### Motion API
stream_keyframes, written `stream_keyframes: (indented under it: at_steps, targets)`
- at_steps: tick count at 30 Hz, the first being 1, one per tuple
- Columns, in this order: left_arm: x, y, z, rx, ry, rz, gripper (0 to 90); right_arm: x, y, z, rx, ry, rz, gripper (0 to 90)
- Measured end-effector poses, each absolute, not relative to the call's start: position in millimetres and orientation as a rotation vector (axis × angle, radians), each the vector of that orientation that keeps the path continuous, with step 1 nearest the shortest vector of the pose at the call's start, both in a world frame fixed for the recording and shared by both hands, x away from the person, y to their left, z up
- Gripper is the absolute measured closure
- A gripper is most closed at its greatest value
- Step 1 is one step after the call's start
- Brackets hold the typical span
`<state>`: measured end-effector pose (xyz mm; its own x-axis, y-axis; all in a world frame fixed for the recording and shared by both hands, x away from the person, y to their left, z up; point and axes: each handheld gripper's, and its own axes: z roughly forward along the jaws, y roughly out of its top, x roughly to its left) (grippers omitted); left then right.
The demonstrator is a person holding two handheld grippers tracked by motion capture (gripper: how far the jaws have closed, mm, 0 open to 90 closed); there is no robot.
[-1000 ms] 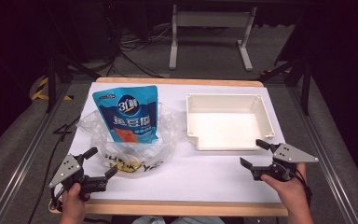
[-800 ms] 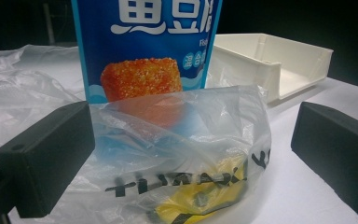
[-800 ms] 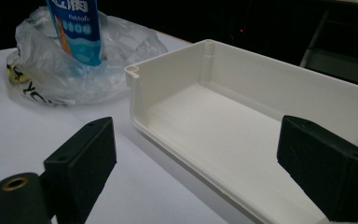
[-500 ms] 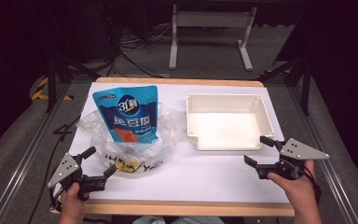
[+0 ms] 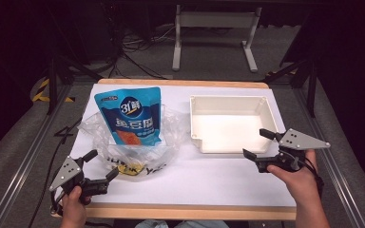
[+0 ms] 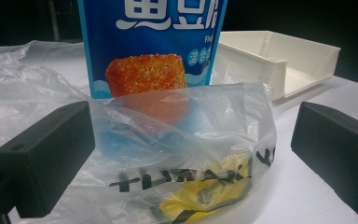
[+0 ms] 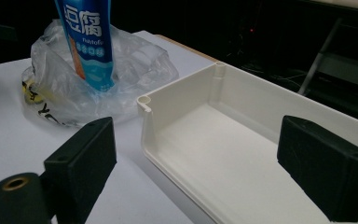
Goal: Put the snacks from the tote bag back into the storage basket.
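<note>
A blue snack pouch [image 5: 130, 116] stands upright inside a crumpled clear plastic bag [image 5: 166, 142] on the left half of the table. A shallow white tray [image 5: 228, 99] lies empty on the right half. My left gripper [image 5: 103, 164] rests near the front left corner, open, pointing at the bag [image 6: 191, 140] and the pouch [image 6: 149, 42] just ahead of its jaws. My right gripper [image 5: 255, 143] hovers at the tray's front right corner, open, with nothing between the jaws. In the right gripper view the tray [image 7: 242, 107] lies ahead, the pouch [image 7: 86, 42] farther left.
The white table top [image 5: 209, 180] has bare room along the front between the two hands. A metal stand [image 5: 214, 19] is on the floor beyond the far edge. Dark rails run along both sides of the table.
My right gripper has lifted off the table and drifted slightly right, near the tray's front corner. The left gripper, bag, pouch and tray have stayed put.
</note>
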<state>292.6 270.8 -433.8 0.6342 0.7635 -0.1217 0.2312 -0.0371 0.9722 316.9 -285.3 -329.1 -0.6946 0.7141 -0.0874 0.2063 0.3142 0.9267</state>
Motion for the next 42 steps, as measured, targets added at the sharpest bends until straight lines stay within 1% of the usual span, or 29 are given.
stream_keyframes:
  at_steps: [8,29,42]
  targets:
    - [293,270,-434,1.588,0.846,0.522,0.2,323,-274,-323,0.780,2.115,1.388,11.7]
    - [293,269,-434,1.588,0.840,0.519,0.2,360,-198,-301,0.614,2.203,1.486,9.9]
    - [293,270,-434,1.587,0.848,0.515,0.2,371,-170,-296,0.580,2.232,1.560,9.5]
